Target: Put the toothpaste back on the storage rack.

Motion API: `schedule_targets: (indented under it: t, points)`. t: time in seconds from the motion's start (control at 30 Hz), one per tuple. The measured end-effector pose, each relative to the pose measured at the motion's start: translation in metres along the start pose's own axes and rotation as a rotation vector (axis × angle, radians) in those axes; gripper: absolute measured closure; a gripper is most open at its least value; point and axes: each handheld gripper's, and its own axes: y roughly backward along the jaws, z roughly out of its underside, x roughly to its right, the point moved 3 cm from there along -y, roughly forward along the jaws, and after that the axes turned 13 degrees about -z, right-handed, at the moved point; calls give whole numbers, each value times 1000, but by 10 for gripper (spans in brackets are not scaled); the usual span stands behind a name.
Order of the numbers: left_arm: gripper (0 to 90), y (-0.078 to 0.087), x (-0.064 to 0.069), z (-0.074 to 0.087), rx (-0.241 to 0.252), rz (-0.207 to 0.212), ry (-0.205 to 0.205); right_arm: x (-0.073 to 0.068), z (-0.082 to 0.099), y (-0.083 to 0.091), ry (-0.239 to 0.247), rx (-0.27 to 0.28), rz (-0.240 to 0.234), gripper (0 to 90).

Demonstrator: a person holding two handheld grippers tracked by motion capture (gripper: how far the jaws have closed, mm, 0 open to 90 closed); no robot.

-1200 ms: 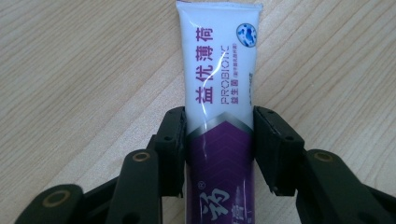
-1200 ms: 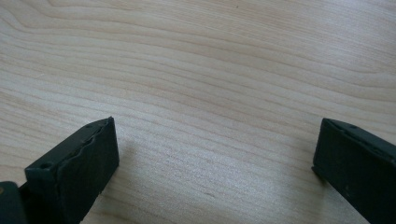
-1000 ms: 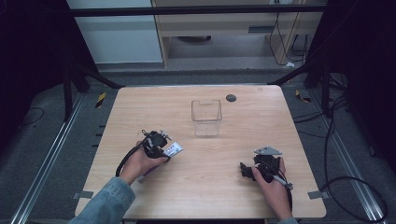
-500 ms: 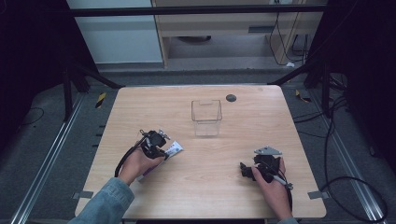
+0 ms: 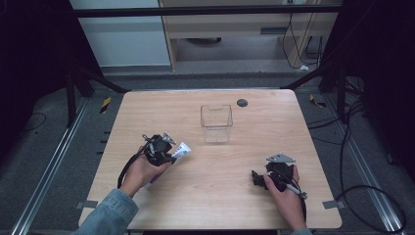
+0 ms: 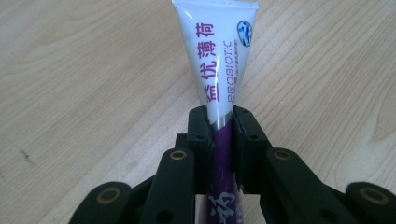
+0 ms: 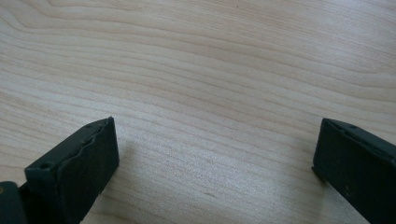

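One glossy flat-ended tube [image 6: 219, 70] sits clenched in the left tool [image 6: 219, 123] over grained wood [image 6: 84, 70].

The table [image 5: 210, 196] is seen to be of pale wood-grain board, smooth with a soft sheen. The tube [image 6: 219, 60] is made of glossy white and purple plastic, printed, while the box [image 5: 216, 122] is of clear, shiny plastic. The left gripper [image 6: 219, 126] and right gripper [image 7: 215, 158] are formed of matt black plastic, brass-coloured pins being set in the left one.
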Motion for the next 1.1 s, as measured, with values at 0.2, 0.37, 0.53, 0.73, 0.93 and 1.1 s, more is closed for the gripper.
schedule_targets:
  t: [0.2,0.37,0.53,0.73,0.93,1.1]
  points:
    - [788,7,-2,-4,36,-5,19,0,0,0,2,0,1,4]
    - [789,19,-1,-10,86,-8,29,0,0,0,0,1,0,3]
    - [790,29,1,-19,125,-8,30,0,0,0,-1,1,0,3]
    - [790,35,-2,-28,145,-14,37,0,-1,-1,2,0,0,3]
    - [790,40,-5,-37,165,-22,37,0,-1,-1,-2,0,-2,3]
    - [790,44,-5,-45,179,-28,32,0,-1,-1,-3,0,-1,3]
